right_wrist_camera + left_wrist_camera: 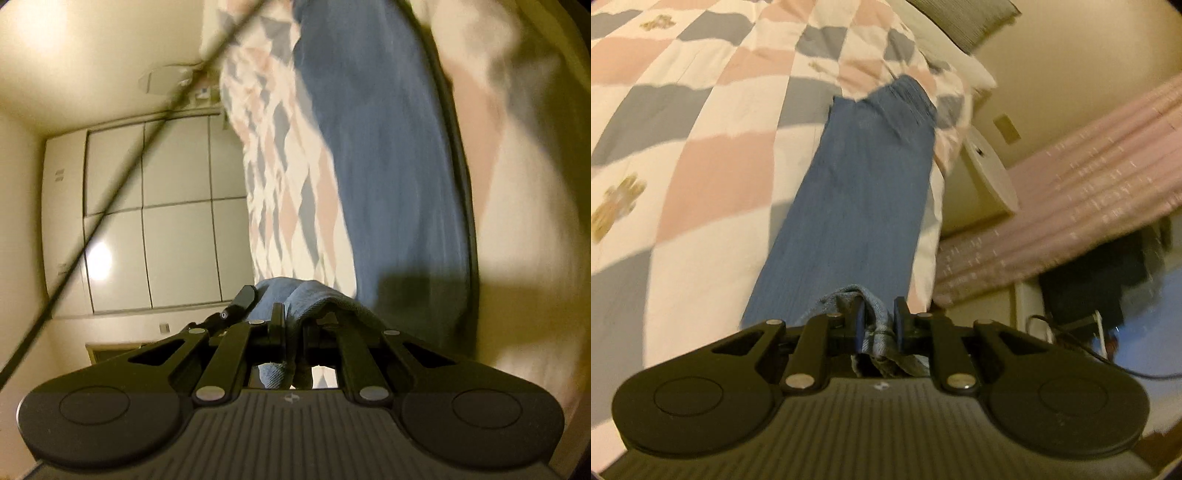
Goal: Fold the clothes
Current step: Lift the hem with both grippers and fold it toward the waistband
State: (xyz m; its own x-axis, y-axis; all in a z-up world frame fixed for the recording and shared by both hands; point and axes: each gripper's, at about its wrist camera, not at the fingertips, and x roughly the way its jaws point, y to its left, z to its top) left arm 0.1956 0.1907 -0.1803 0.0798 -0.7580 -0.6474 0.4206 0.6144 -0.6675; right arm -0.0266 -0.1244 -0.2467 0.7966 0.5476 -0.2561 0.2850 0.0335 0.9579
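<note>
While both grippers pinch hem, left gripper (878, 319) and right gripper (293, 326) clamped on jeans (857, 192), denim stretching toward 12 o'clock over checked quilt (683, 110): keep tension even, carry hem toward waistband, hems level

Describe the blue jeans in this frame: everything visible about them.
The blue jeans are mid-blue denim, lying stretched lengthwise on the checked quilt. The far end, gathered like a waistband, is partly under a quilt fold. The left gripper and right gripper each pinch bunched, paler fabric at the near end.
</note>
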